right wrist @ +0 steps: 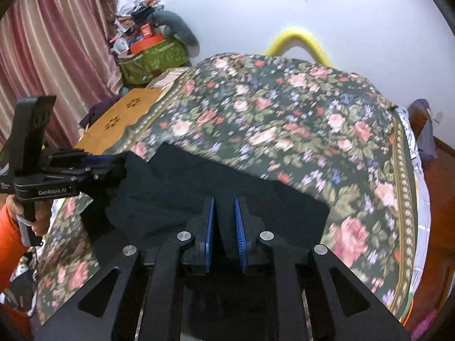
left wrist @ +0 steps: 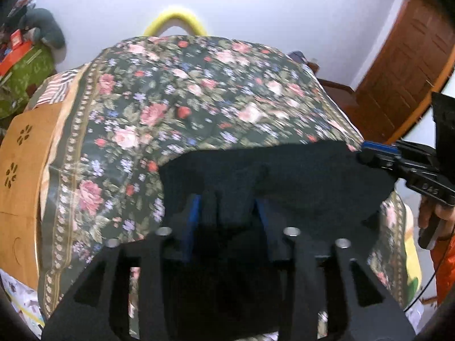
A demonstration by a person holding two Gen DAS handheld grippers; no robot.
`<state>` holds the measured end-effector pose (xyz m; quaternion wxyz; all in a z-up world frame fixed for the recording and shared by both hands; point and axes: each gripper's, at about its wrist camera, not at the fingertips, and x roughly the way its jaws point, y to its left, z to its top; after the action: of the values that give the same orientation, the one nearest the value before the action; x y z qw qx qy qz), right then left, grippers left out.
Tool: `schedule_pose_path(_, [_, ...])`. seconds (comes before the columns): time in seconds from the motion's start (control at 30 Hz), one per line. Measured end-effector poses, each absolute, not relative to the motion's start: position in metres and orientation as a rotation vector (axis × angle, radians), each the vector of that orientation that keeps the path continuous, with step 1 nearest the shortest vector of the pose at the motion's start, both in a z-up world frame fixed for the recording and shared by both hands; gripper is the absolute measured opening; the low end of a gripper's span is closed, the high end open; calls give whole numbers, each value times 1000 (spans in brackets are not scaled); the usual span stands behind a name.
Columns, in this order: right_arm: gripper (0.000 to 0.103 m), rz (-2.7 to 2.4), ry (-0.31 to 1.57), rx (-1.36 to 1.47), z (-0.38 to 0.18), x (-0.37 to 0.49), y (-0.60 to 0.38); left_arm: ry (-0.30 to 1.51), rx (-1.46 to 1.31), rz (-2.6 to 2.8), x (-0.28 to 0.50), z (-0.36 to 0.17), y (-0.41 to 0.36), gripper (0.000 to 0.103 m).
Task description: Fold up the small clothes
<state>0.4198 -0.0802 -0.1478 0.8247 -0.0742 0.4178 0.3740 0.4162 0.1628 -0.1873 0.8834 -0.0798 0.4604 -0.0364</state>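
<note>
While both grippers carry the dark garment [right wrist: 176,199] over the near edge of the floral bedspread [right wrist: 284,119], mid-fold, right gripper [right wrist: 224,221] pinches cloth, left gripper [left wrist: 227,213] spread w/ cloth between; next: lay flat, let go.

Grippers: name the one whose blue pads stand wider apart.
The left gripper: its pads gape around the black garment, while the right gripper's pinch it narrowly.

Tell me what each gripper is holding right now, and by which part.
Right gripper pinches the dark garment at its near edge. Left gripper has dark cloth between its jaws, but whether they press on it cannot be told.
</note>
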Motion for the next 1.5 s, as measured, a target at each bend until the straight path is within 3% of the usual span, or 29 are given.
schedule_pose_path(0.03, [16,779,877,-151,-145,421,-83,939,-169,-52,417,-184,168,53])
schedule_pose_path(0.2, [39,774,790,-144,-121,414,-97,873,-144,24,408,-164,184,56])
schedule_pose_path(0.27, [42,784,753,-165,-113,405,-100,860,-139,41,400,-158,186,57])
schedule_pose_path(0.53, [48,910,720,-169,-106,349,-104,876,-115,-43,358,-157,166,62])
schedule_pose_path(0.93, [48,905,964,-210,-195,376,-75,1023,-2,-44,398,-222,114,62])
schedule_pose_path(1.3, [48,653,784,-155,-154,431,-101,889,-79,209,441,-189,183,62])
schedule_pose_path(1.33, [49,649,772,-138,-149,429,-106,889,-95,212,440,-188,188,63])
schedule_pose_path(1.4, [63,644,762,-124,-144,424,-114,893,-116,216,432,-186,198,64])
schedule_pose_path(1.5, [72,639,742,-140,-139,411,-121,905,-140,212,420,-185,207,69])
